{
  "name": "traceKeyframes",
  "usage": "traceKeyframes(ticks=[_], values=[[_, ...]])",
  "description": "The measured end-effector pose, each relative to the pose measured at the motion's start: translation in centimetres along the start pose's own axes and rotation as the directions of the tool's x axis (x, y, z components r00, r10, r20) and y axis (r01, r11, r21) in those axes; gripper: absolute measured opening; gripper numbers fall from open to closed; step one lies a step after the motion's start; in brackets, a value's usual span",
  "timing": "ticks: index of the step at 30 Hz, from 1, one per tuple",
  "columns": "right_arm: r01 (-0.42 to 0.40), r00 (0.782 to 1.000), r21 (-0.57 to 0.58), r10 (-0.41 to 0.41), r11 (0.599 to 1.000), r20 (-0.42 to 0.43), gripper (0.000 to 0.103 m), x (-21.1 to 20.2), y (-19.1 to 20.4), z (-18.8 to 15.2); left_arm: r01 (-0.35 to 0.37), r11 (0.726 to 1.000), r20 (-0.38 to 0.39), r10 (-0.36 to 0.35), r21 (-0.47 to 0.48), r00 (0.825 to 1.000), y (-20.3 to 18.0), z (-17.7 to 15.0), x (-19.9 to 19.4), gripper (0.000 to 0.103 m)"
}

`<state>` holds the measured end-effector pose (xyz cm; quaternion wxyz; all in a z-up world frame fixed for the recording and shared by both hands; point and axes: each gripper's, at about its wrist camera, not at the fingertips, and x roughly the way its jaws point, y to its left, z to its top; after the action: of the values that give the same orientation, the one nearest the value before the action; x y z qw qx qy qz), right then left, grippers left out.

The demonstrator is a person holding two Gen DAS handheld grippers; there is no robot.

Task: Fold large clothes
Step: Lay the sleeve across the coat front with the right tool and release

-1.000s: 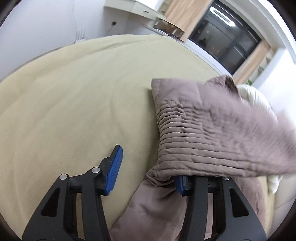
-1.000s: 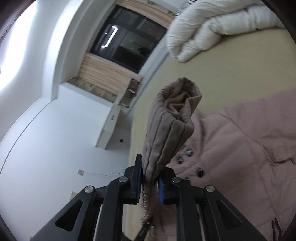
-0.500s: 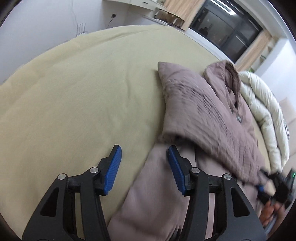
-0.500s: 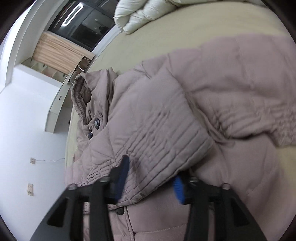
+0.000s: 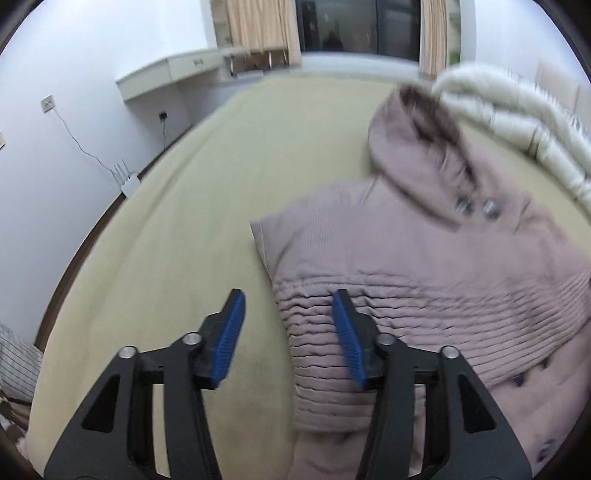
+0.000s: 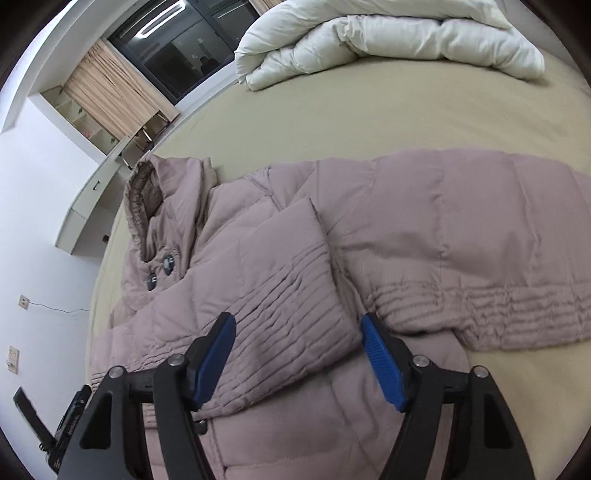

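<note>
The puffer jacket (image 6: pixel 369 229) is judged soft, bulky and light for its size: the quilted padding will compress under a pinch and spring back, so folds are likely to puff open unless pressed flat. The shell fabric looks smooth and may slide against itself. The best holds appear to be the firmer, ribbed parts: the gathered cuff (image 6: pixel 288 314) of the folded sleeve, the elastic band (image 6: pixel 480 299) of the other sleeve, or a stitched seam edge, since a pinch on a plain padded panel is likely to catch only the outer layer. The garment is dusty mauve, stitched in broad quilted panels, with a stand-up collar (image 6: pixel 144 192) at the far left and dark snap buttons (image 6: pixel 168 264) below it. It lies spread on the beige bed (image 6: pixel 332 122), front up, with one sleeve folded across the chest and the other stretched out to the right. A white duvet (image 6: pixel 388 33) is bunched at the far end of the bed, well apart from the jacket. The right claw (image 6: pixel 297 354) stands wide open, holding nothing, its fingers straddling the folded sleeve's cuff from above. The left claw (image 5: pixel 288 336) is likewise wide open and empty, poised at the jacket's left edge (image 5: pixel 266 254), one finger over bare bedding and one over the ribbed fabric. The left view is blurred, so contact there cannot be confirmed.
</note>
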<state>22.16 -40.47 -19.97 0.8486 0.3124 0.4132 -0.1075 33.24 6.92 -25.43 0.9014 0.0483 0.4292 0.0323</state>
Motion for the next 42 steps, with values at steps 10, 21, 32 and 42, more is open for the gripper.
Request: traceKeyframes(ticks=[10, 21, 32, 42], values=[[0.089, 0.996, -0.1, -0.086, 0.991, 0.028, 0.062, 0.2, 0.4, 0.5, 0.115, 0.979, -0.022, -0.121, -0.168, 0.992, 2.8, 0.0, 1.4, 0.043], [0.078, 0.997, -0.299, -0.074, 0.951, 0.023, 0.062, 3.6, 5.5, 0.7, 0.018, 0.998, -0.067, -0.022, -0.068, 0.998, 2.3, 4.7, 6.3, 0.038], [0.124, 0.991, -0.387, -0.096, 0.914, 0.09, 0.064, 2.6, 6.3, 1.3, -0.048, 0.992, 0.005, 0.049, -0.121, 0.999, 3.1, 4.2, 3.6, 0.038], [0.095, 0.995, -0.41, -0.096, 0.907, 0.018, 0.079, 2.9, 6.2, -1.5, -0.034, 0.999, -0.071, 0.036, 0.024, 0.997, -0.4, 0.2, 4.0, 0.035]])
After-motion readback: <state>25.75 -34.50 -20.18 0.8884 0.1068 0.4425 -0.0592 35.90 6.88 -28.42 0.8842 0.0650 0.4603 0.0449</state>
